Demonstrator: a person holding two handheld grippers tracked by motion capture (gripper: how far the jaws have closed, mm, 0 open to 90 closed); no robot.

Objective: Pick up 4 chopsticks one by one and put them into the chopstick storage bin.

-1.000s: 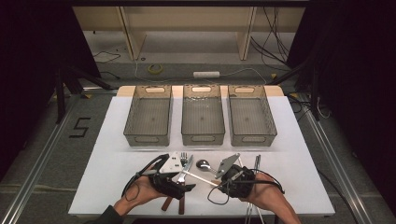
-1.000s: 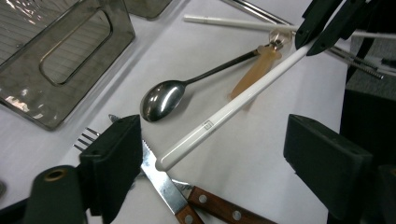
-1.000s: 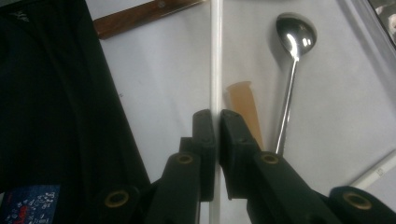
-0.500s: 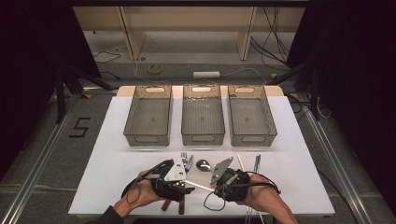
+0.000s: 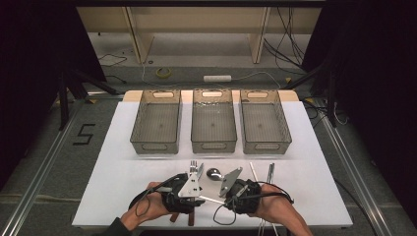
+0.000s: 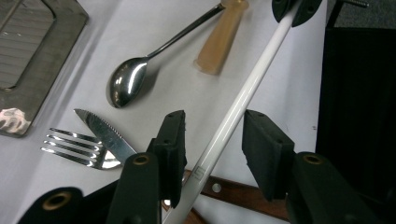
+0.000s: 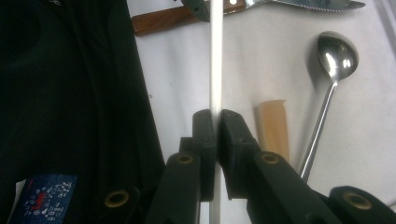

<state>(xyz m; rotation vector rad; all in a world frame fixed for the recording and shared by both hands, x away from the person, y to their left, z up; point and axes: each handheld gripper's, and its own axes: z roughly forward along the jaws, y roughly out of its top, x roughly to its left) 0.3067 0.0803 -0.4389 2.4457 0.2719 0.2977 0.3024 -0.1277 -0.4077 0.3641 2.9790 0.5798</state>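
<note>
The right gripper (image 7: 217, 128) is found closed on a white chopstick (image 7: 215, 56), its fingers (image 7: 233, 135) pressed flat against the shaft from either side. In the right gripper view the chopstick runs straight out from the grip along the line of the jaws, its far end reaching the left gripper by the wooden knife handle (image 7: 163, 21). The left gripper (image 6: 212, 140) is partly open and its jaws have just been closing; the chopstick (image 6: 243, 98) passes between them, close against one finger (image 6: 170, 144) and apart from the other, so no firm hold by this gripper is yet shown. In the left gripper view the long axis of the chopstick runs diagonally, from low between the jaws up to the right gripper at the top of that view. The chopstick is thus spanned between the two grippers above the counter (image 5: 123, 172), the right holding one end, the left set about the other. It is judged that the coming move turns on the left fingers meeting squarely across the shaft, which now lies off-centre in the gap. Outward from the fingers, a spoon (image 6: 128, 84), a fork (image 6: 74, 147), a serrated knife (image 6: 105, 133) and a tan sleeve-like piece (image 6: 219, 42) lie on the counter. In the high view three grey bins (image 5: 213, 123) stand in a row beyond, well apart from both grippers, and further chopsticks (image 5: 268, 174) lie to the right.
</note>
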